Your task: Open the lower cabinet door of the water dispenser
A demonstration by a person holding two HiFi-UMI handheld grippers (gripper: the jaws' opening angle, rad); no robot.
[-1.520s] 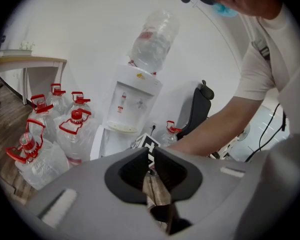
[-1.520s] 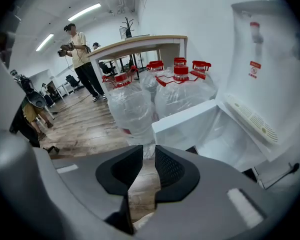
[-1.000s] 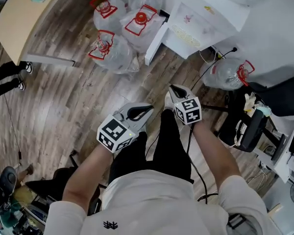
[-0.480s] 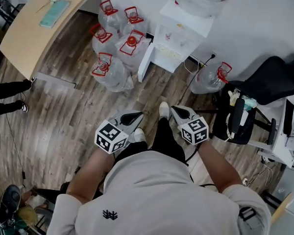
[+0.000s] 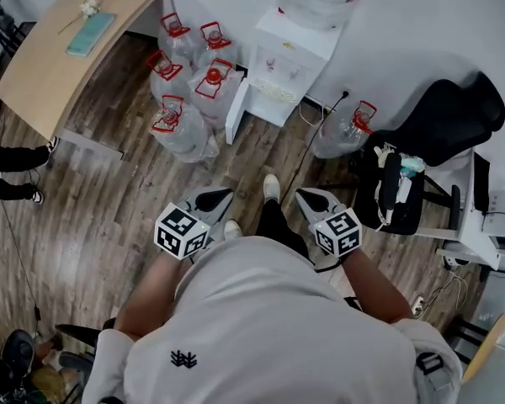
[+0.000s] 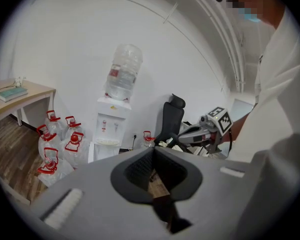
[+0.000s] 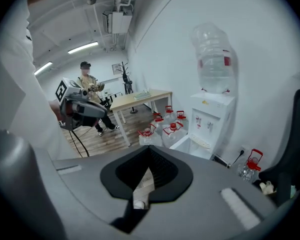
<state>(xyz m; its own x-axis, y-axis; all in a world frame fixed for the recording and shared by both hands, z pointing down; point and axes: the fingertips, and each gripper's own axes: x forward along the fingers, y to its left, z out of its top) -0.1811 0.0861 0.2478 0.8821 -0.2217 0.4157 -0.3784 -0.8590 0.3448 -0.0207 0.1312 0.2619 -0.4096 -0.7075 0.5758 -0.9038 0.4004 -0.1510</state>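
wood floor [image 5: 109, 200], water dispenser [image 5: 279, 66] with door [image 5: 234, 112] ajar; left tongs [image 5: 225, 194] and right tongs [image 5: 303, 196] closed.

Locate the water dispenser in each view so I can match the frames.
Head view: water dispenser at top centre, against the white wall.
Left gripper view: water dispenser left of centre, bottle on top.
Right gripper view: water dispenser right of centre.
Shared landmark: red-capped jugs clustered on the floor, at its left in all three pictures.
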